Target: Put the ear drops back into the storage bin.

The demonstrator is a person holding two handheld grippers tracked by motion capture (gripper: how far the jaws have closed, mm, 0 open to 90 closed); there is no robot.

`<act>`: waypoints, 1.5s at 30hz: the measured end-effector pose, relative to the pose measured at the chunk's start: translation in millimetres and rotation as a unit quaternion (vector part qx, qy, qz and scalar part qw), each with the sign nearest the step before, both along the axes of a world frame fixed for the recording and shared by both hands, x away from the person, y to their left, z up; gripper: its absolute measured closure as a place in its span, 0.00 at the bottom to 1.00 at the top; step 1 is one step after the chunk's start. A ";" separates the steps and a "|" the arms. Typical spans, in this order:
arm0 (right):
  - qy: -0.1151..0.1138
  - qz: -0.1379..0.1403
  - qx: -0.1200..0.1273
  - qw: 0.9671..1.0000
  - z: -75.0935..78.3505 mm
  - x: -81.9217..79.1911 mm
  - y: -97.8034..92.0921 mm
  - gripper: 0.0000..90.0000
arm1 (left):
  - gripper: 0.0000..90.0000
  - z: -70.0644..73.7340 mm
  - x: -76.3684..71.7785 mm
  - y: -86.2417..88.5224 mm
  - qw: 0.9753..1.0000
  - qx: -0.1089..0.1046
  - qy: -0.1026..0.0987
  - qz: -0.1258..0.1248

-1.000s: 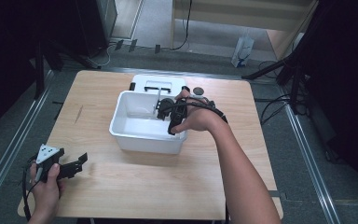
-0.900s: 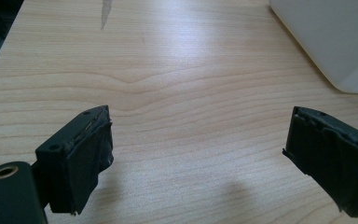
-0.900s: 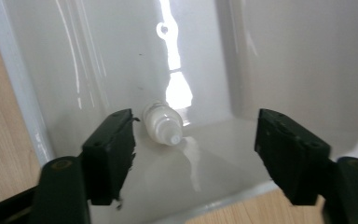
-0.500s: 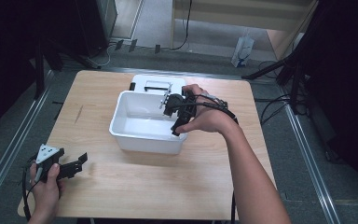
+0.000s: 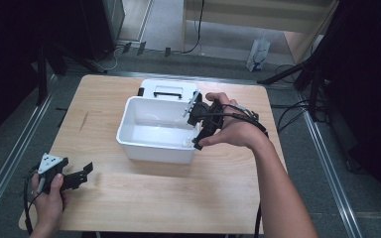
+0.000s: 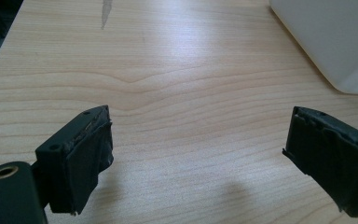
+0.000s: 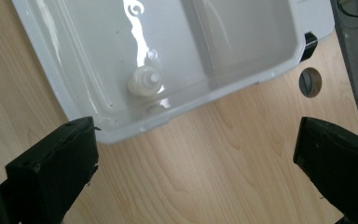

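My right gripper (image 5: 198, 130) has its jaws wide apart with nothing between them; in the right gripper view they frame bare wood just outside the rim of the white plastic bin (image 7: 70, 105). Inside that bin, a small white bottle (image 7: 143, 82) lies on the floor near the wall closest to my jaws, lying free with nothing touching it. In the high view the right gripper hangs over the bin's right-hand edge (image 5: 194, 148), tilted down, with my right hand (image 5: 230, 131) around it.

My left gripper (image 5: 74, 174) also has its jaws spread and empty. It rests low over the worktop (image 6: 177, 93) near the front left corner, well apart from the bin, whose white wall (image 6: 326, 42) I catch at the far right of the left gripper view.

Behind the bin sits its white lid (image 5: 167, 90) with a dark handle, flat on the worktop.

I judge the placing done: the bottle is in the bin and my jaws are clear of it. What seems left is possibly the lid, which is not yet on.
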State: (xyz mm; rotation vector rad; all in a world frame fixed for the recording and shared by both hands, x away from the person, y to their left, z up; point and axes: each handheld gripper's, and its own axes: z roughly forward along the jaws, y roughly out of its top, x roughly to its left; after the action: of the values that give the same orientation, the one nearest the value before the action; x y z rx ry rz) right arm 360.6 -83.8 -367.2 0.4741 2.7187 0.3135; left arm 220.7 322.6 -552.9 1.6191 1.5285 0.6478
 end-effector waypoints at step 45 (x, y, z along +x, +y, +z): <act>0.018 -0.118 0.065 0.991 -99.1 -61.1 -149.9 0.00 | 0.09 0.2 -0.6 -0.2 1.000 0.002 0.000 0.002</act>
State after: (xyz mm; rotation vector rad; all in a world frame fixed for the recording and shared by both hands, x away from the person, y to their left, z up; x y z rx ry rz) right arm 299.5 -233.7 -466.3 0.8377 2.6505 0.4210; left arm 220.1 322.4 -552.7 1.6201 1.5324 0.6533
